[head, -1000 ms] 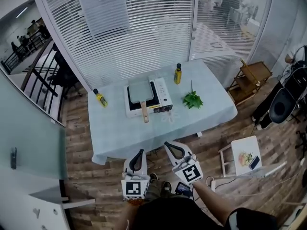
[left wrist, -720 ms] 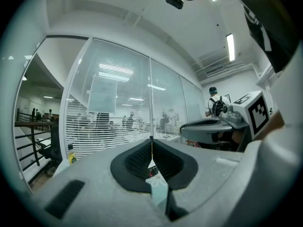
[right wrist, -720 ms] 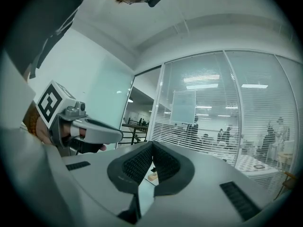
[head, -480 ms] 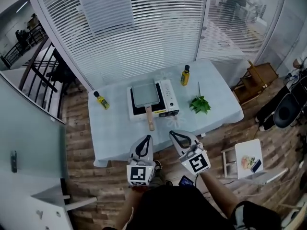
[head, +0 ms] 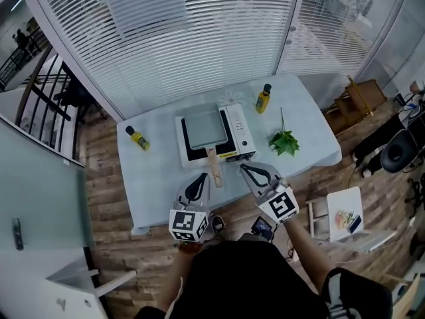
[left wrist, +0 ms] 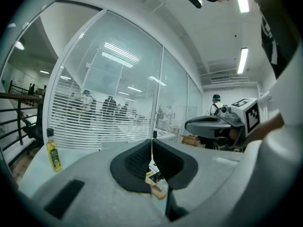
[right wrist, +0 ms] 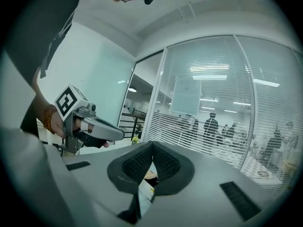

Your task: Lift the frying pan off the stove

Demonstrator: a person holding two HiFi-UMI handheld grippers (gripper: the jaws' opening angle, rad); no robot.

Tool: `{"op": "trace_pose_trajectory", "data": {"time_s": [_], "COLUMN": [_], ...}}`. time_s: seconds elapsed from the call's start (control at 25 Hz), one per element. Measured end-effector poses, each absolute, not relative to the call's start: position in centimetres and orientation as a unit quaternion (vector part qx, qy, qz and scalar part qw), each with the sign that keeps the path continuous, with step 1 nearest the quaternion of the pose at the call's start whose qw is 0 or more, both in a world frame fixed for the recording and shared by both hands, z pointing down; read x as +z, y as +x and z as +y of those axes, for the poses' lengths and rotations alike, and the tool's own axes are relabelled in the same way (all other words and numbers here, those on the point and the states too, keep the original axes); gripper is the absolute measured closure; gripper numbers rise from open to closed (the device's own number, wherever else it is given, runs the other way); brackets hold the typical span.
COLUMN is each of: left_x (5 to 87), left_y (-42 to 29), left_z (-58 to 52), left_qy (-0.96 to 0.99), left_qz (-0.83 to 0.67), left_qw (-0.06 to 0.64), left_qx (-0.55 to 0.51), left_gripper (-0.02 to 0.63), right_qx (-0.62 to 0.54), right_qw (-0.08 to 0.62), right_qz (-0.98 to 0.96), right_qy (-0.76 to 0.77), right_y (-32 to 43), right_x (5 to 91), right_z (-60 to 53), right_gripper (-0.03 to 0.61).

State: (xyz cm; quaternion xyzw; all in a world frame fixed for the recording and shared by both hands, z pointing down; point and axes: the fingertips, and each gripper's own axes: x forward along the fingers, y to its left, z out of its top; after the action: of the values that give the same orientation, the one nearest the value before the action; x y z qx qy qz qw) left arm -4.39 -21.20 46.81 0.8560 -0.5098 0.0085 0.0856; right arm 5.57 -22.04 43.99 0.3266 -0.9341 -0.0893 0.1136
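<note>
Frying pan: the square grey frying pan [head: 204,126] sits flat on the white stove [head: 237,133], in the middle of the bench [head: 156,185], and is not yet lifted.
Long axis: it runs from the bench's far edge to its near edge. The wooden handle [head: 214,167] points at the near edge, slanting slightly right, and its end juts past the stove front over the cloth.
Left gripper: the left gripper [head: 201,179] hangs over the near edge just left of the handle's end. Its fingers [left wrist: 142,161] are pressed together with nothing between them.
Right gripper: the right gripper [head: 247,170] is just right of the handle, its fingers [right wrist: 163,163] likewise closed and empty.
Neighbours: a yellow bottle [head: 137,138] stands near the left edge. A second bottle [head: 263,99] stands by the far edge, beside the stove's far right corner. A leafy sprig [head: 284,141] lies toward the right edge.
Risk, closed fingers: either pair must part before it can take the handle. Pushed in shut, it would probably shove the handle aside and swing the pan on the stove.
Risk, tipping: the pan's weight lies well beyond the handle. A grip near the handle's end may let the pan droop or roll about its long axis.
Risk, slipping: the handle looks smooth and rounded, so a loose pinch could slide.
Risk, stove: a low or dragging lift might catch the stove and shift it toward the second bottle.
</note>
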Motion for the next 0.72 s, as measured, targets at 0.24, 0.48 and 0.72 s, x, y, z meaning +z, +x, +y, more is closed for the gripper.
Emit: {"op": "trace_pose_trajectory", "data": {"time_s": [0.24,0.48,0.72], "left_x": [50.8,55.0,57.2], "left_y": [-6.0,-6.0,-5.6], "left_z": [-23.8,-25.1,-25.4], "left_qy": [0.865,0.847,0.822], "left_qz": [-0.47,-0.441,-0.37], "left_qw": [0.176,0.296,0.427], "left_qx": [0.008,-0.009,-0.075], "left_gripper": [0.592,0.536,0.432], "right_qx": [-0.084,-0.071,-0.059], "right_qw": [0.136,0.153,0.166], "right_qz": [-0.94,-0.946,-0.952], "right_qy": [0.301,0.276,0.249], "right_y": [4.0,4.5,4.6], "right_x": [45.5,47.9,49.4], "right_z": [-25.6,-28.4,-31.3], "right_gripper": [0.577,0.577,0.577]}}
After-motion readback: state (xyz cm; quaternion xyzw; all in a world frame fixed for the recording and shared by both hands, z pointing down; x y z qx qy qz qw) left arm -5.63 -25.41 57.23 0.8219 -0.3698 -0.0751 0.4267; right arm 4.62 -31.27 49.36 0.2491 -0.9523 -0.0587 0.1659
